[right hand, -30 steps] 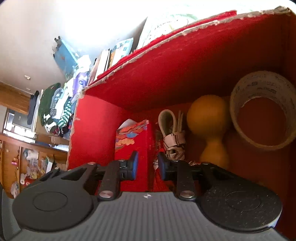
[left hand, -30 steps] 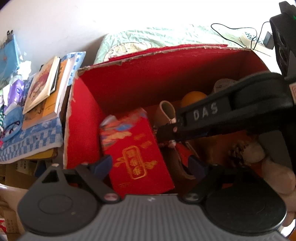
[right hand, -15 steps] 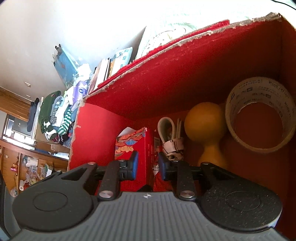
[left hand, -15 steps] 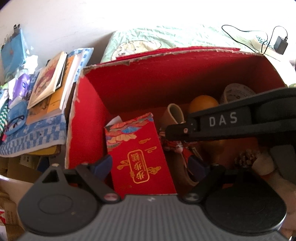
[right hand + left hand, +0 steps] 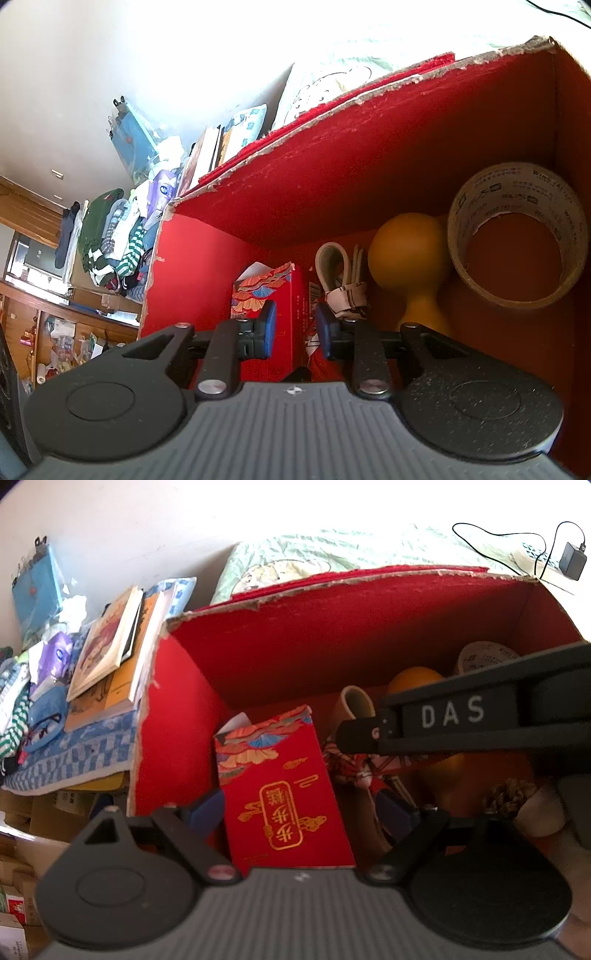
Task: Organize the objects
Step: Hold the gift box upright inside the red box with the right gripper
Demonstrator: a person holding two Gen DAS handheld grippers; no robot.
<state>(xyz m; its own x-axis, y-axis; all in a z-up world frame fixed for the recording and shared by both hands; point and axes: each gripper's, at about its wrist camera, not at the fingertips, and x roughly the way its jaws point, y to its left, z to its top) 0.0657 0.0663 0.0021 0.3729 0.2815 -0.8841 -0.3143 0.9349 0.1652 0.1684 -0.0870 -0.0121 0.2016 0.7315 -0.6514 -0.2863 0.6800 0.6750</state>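
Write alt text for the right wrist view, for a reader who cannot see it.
The right gripper reaches into a red cardboard box, its blue-padded fingers set apart on either side of an upright red tissue box; whether they press it is unclear. Behind lie a coiled white cable, an orange gourd-shaped object and a roll of packing tape.

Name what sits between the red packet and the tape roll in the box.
In the right wrist view, a bundled white cable and an orange gourd-shaped thing lie between the red packet and tape roll.
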